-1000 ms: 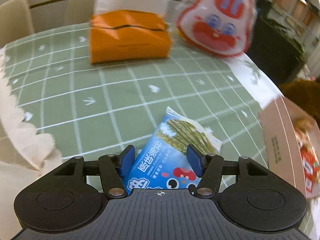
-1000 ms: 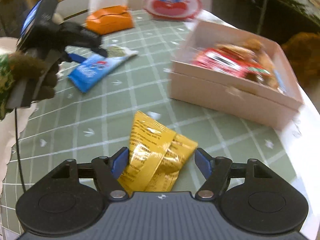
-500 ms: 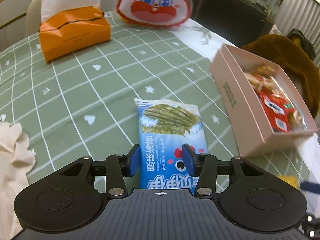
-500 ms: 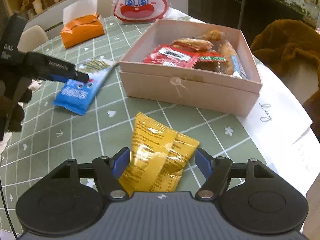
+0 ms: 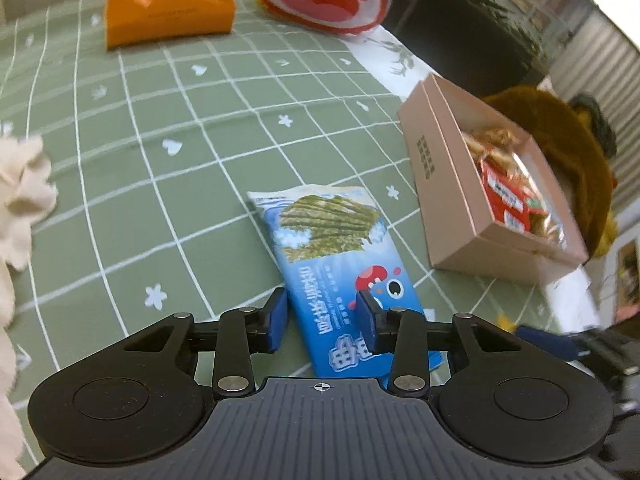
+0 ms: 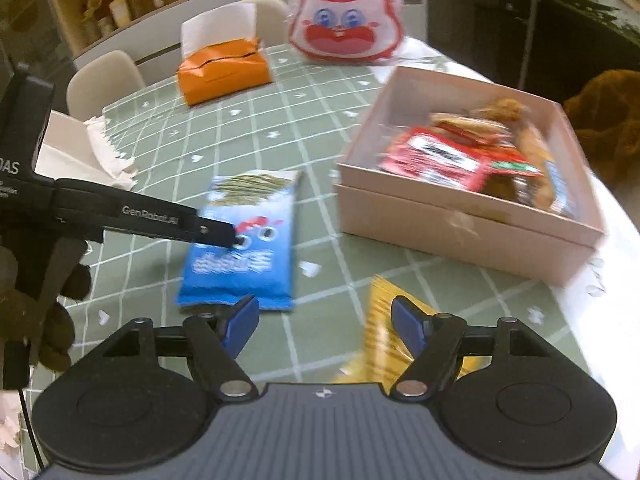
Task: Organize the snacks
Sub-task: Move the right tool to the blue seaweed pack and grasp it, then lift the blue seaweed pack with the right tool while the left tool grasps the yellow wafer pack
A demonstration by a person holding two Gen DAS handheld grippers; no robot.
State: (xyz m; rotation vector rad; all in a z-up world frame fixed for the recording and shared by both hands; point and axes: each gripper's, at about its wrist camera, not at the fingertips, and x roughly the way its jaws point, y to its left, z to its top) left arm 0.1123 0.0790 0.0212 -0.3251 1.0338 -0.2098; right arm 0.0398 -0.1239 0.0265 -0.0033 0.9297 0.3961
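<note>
Left wrist view: left tool (image 5: 322, 318) now sits lower over the blue snack packet (image 5: 340, 264) than a second ago, and its jaws are closing, much narrower than before, with the packet's near end between them. The pads look just beside the wrapper edges, not clearly pressing yet, so I read it as a grasp being made, not finished. The view has also swung right, so the pink box (image 5: 448, 200) is fully in frame now; earlier only its corner showed. Likely meaning: the packet gets lifted next and carried to the box. Packet lies flat on the green checked tabletop (image 5: 160, 184), long axis angled toward the tool, near the box but not touching it. It is a glossy blue pillow pack with a green seaweed-stick photo at the far end, a red cartoon face in the middle and white lettering near the tool. Thin and crinkly, so it may slip or buckle if pinched at one end. Right wrist view: right tool (image 6: 325, 322) hangs with jaws apart and nothing between them; the yellow packet (image 6: 384, 312), which sat between them a moment ago, is now off to the right under one finger, blurred. The box holds red wrappers and brown snacks. An orange tissue box (image 6: 224, 72) and a rabbit bag (image 6: 346, 20) stand at the far edge.
</note>
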